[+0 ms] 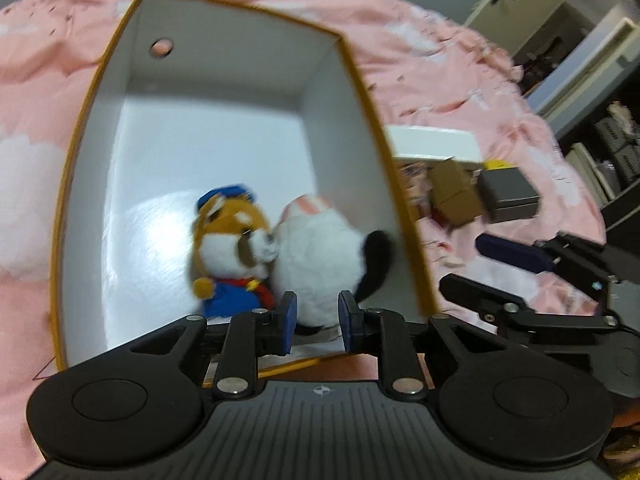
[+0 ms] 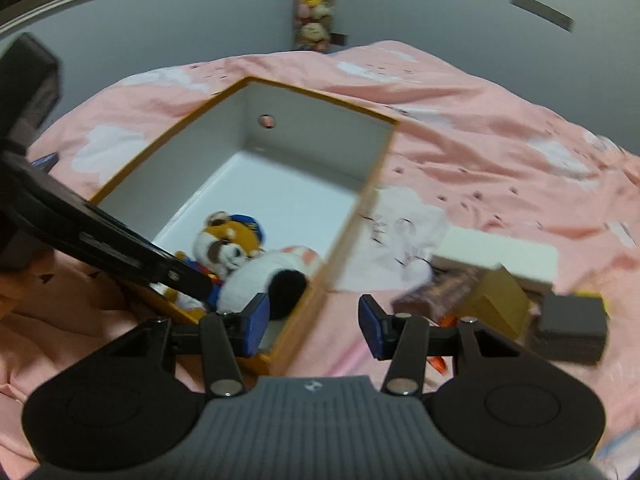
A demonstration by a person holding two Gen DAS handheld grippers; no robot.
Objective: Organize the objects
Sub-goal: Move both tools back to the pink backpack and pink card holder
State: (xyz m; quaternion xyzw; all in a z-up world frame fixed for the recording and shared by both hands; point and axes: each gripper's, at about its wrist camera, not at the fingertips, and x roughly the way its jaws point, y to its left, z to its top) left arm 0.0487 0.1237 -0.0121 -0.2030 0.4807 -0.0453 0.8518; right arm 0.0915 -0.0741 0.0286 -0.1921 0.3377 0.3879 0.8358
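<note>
A: What's in the orange-edged box [image 1: 224, 80]?

B: Two soft toys at its near end: a fox plush [image 1: 230, 248] in a blue cap, and a white plush [image 1: 320, 264] with a black patch pressed against it. The rest of the white floor is bare.

A: And the jaws?

B: The left gripper [image 1: 317, 326] hangs over the near rim, jaws nearly closed, nothing between them. The right gripper [image 2: 313, 322] straddles the box's right wall, jaws parted and empty.

A: Anything outside?

B: On the pink bed [image 2: 500, 152], right of the box: a white box [image 2: 500, 258], a brown carton [image 2: 496, 300], a dark grey box [image 2: 570, 326].
</note>
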